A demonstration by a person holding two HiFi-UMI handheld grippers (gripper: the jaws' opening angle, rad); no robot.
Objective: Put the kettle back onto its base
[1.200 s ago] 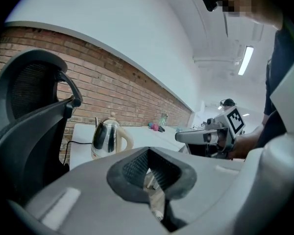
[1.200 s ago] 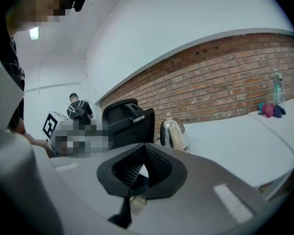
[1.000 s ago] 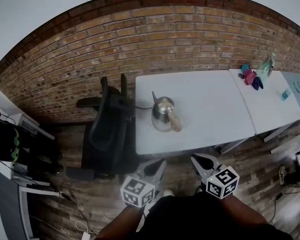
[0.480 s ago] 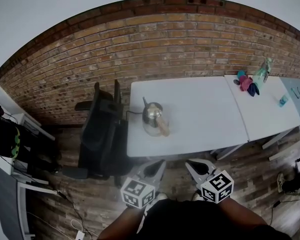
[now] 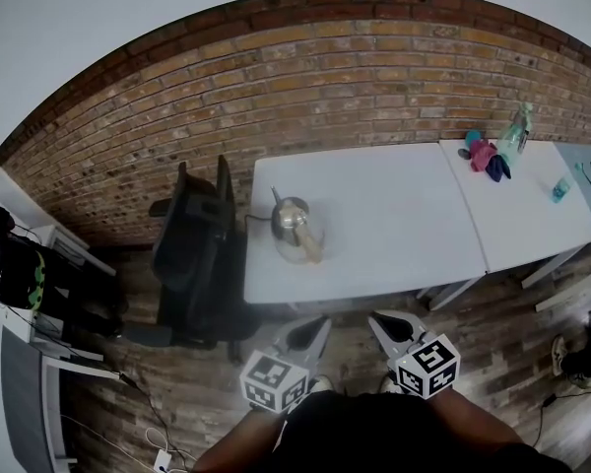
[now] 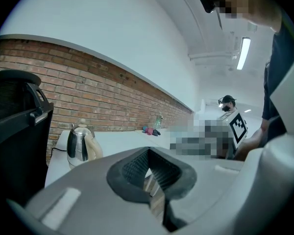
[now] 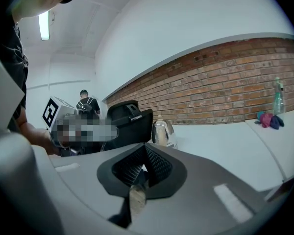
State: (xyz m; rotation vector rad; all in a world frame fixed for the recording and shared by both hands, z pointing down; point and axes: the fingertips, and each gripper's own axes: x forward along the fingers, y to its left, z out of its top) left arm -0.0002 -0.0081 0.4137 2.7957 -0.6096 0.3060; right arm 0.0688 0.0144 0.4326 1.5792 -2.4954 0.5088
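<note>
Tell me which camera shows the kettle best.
The left gripper view: the kettle appears largest, side-on, handle and lid knob clear, though its bottom is hidden. The head view shows the kettle whole but small, from above; the right gripper view, small and distant.

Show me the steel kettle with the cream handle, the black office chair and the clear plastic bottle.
Steel kettle (image 5: 290, 219): head view, on its shiny body.
Black office chair (image 5: 189, 254): head view, on the middle of the chair.
Clear plastic bottle (image 5: 516, 129): head view, on its body.
</note>
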